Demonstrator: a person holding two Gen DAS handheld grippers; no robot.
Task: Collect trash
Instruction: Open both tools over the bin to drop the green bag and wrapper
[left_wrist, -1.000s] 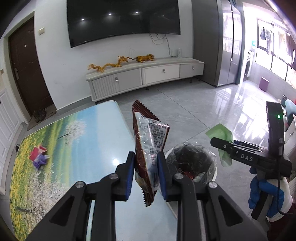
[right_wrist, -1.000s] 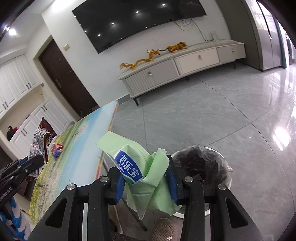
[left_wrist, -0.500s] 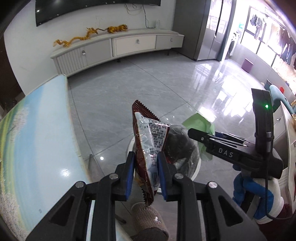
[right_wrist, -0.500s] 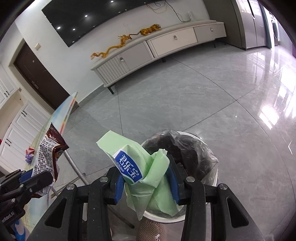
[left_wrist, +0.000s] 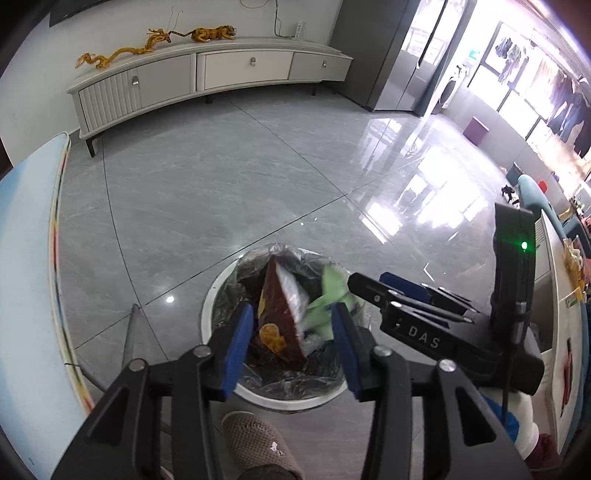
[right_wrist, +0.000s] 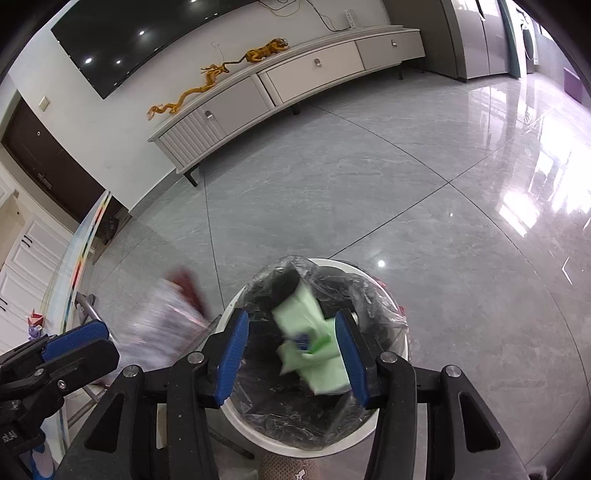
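Left wrist view:
worktop (left_wrist: 26, 280): far left edge
left gripper (left_wrist: 291, 341): fingers opening, empty
brown snack wrapper (left_wrist: 280, 317): loose, over the bin
trash bin (left_wrist: 221, 384): bag-lined, on floor
green wrapper (right_wrist: 314, 343): loose over bin, between opening right gripper (right_wrist: 291, 354) fingers

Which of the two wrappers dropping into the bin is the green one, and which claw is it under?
The crumpled green wrapper falls between the right gripper pads, whose jaws are opening. The other, a brown snack bag, drops below the left gripper.
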